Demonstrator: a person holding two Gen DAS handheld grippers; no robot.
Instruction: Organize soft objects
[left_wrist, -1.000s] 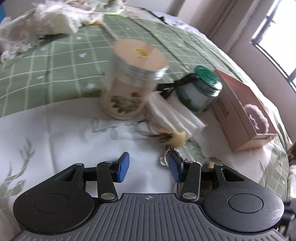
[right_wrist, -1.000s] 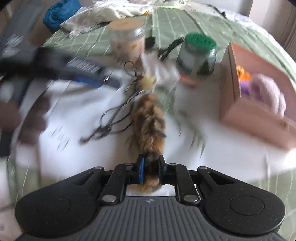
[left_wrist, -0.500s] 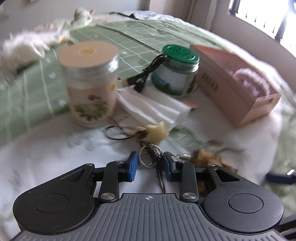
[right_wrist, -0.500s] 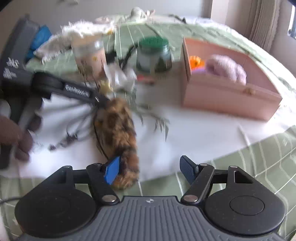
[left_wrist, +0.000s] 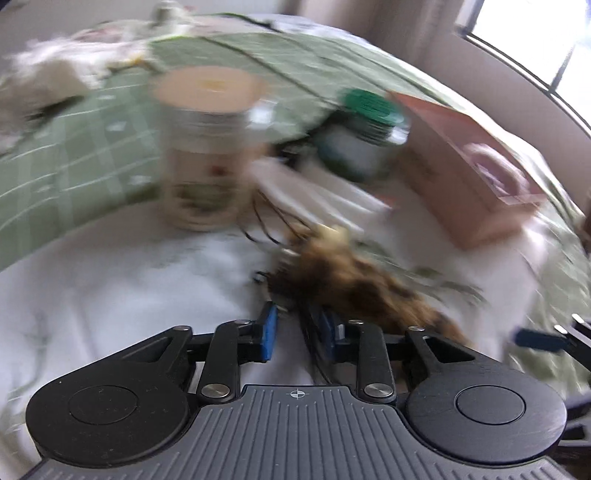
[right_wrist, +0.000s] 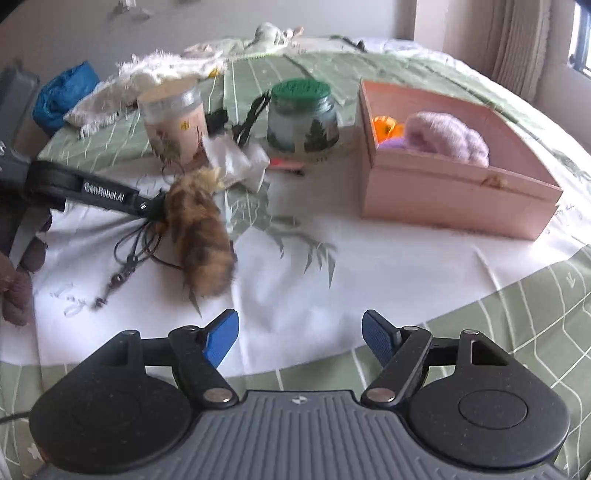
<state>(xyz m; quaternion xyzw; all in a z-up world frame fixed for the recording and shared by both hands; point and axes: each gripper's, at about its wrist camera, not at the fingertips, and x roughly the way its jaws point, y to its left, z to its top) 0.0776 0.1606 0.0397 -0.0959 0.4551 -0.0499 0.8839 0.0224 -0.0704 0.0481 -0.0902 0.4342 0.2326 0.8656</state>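
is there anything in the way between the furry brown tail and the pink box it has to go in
Nothing visible blocks it. Between the furry brown-and-black tail charm and the open pink wooden box lies only bare white leaf-print cloth. The green-lidded glass jar stands behind that line, and the box still has room beside the lilac fluffy item.

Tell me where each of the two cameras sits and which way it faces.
Left wrist: on the left gripper, angled down at the furry brown tail charm; cords lie between its closing jaws, the grip blurred.
Right wrist: on the open right gripper, angled down across the white cloth; a hand shows at left.
Shared: charm, pink wooden box, green-lidded jar.
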